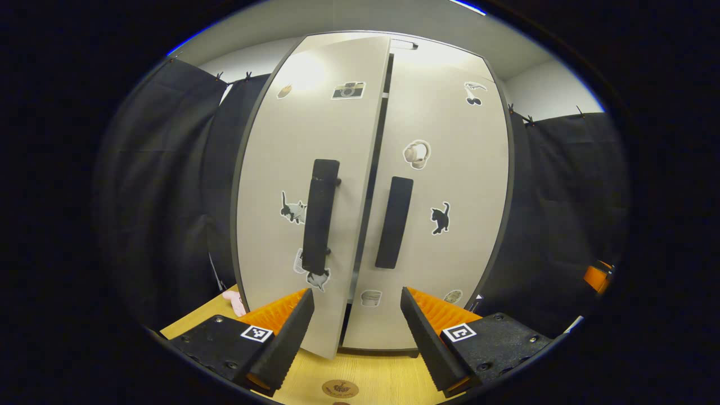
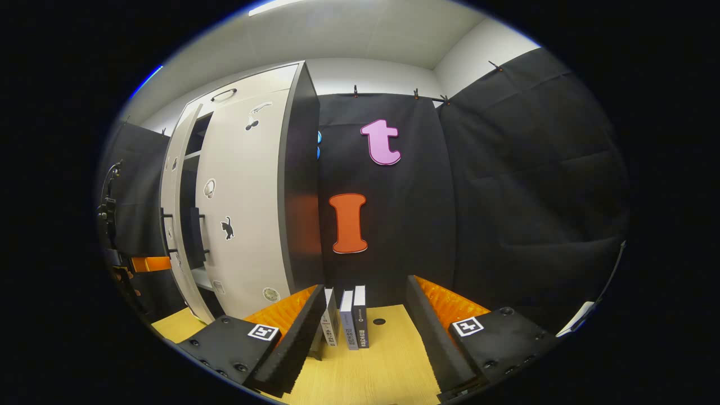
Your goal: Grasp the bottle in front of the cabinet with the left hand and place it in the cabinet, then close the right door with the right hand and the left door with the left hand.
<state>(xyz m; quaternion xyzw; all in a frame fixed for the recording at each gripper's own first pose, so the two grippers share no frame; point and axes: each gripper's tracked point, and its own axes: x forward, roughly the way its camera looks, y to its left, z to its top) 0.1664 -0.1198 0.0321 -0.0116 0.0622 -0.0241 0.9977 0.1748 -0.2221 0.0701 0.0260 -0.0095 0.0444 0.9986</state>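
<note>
We judge the last step is in hand: our spread, empty left claw [image 1: 357, 332] faces the ajar pale left cabinet door [image 1: 306, 191]; it needs pushing flush beside the right door [image 1: 444, 191]. Right claw [image 2: 365, 337] is spread too.

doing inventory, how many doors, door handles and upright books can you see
cabinet doors: 2, left door and right door
door handles: 2, left handle and right handle
upright books: 3
total: 7
</note>
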